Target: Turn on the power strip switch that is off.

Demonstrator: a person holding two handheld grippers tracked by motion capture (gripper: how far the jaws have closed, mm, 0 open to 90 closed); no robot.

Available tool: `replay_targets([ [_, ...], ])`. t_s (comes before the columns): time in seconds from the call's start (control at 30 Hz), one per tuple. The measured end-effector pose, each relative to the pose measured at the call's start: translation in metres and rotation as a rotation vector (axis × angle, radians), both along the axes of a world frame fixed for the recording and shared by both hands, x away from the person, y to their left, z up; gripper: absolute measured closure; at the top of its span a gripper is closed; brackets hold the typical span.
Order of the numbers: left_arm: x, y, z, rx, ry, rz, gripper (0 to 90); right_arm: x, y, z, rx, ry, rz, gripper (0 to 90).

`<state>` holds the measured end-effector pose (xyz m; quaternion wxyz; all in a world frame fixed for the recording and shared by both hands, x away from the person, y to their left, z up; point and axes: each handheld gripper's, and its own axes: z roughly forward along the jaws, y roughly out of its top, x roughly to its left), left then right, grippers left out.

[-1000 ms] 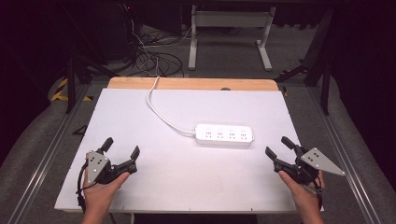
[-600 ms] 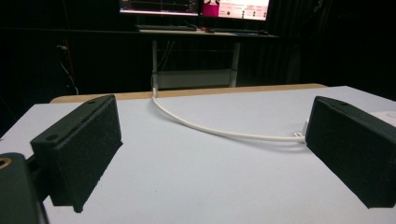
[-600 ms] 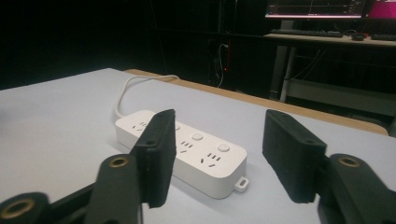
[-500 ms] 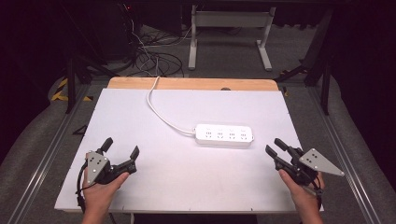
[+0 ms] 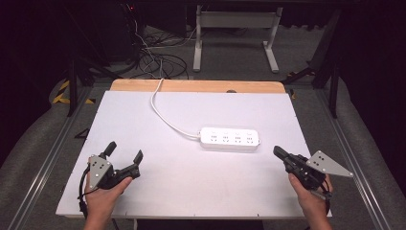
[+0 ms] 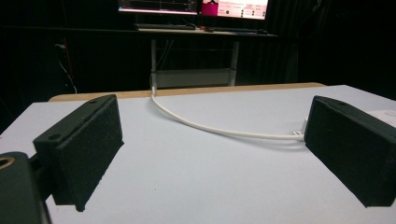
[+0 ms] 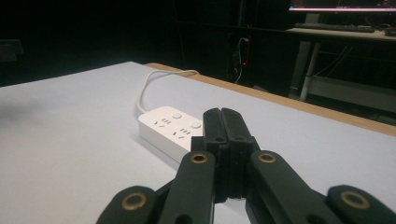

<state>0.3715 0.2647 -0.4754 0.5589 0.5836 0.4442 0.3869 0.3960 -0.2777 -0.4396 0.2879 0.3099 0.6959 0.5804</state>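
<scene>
The left tongs (image 5: 125, 155) rest at the near left corner of the white worktop (image 5: 143, 120), jaws spread wide with nothing between them. In the left gripper view bare white surface runs ahead between the two pads (image 6: 88, 149), crossed farther off by the white cable (image 6: 219, 130).

The right tongs (image 5: 279, 152) sit at the near right corner, just inside the worktop's right edge. Their jaws have just been closing and now stand pressed together, nothing between them; the right gripper view shows the fingertips (image 7: 224, 123) meeting.

The power strip (image 5: 230, 138) lies flat ahead of the right tongs and to their left, near but apart from them, and well apart from the left tongs, ahead and to their right. Its cable curves away from both tongs to the far edge, where a wooden strip (image 5: 201, 86) borders the white sheet.

Between the two tongs the near half of the worktop is open surface, and wide bare room lies ahead of the left tongs up to the cable.
</scene>
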Motion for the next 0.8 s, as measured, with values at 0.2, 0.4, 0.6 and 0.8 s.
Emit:
replay_targets([
  [0.2, 0.0, 0.0, 0.0, -0.002, -0.001, -0.001, 5.5, 0.004, 0.002, 0.003, 0.006, 0.014, 0.033, 90.0],
  [0.4, 0.001, -0.002, -0.001, 0.008, 0.002, -0.011, 5.6, 0.01, 0.003, 0.01, 0.01, 0.025, 0.053, 90.0],
  [0.6, -0.001, -0.003, 0.0, 0.013, -0.005, -0.017, 5.7, 0.014, 0.01, 0.017, -0.004, 0.05, 0.074, 90.0],
  [0.8, -0.001, -0.004, 0.001, 0.01, -0.005, -0.018, 5.8, 0.019, 0.019, 0.02, -0.032, 0.071, 0.093, 90.0],
])
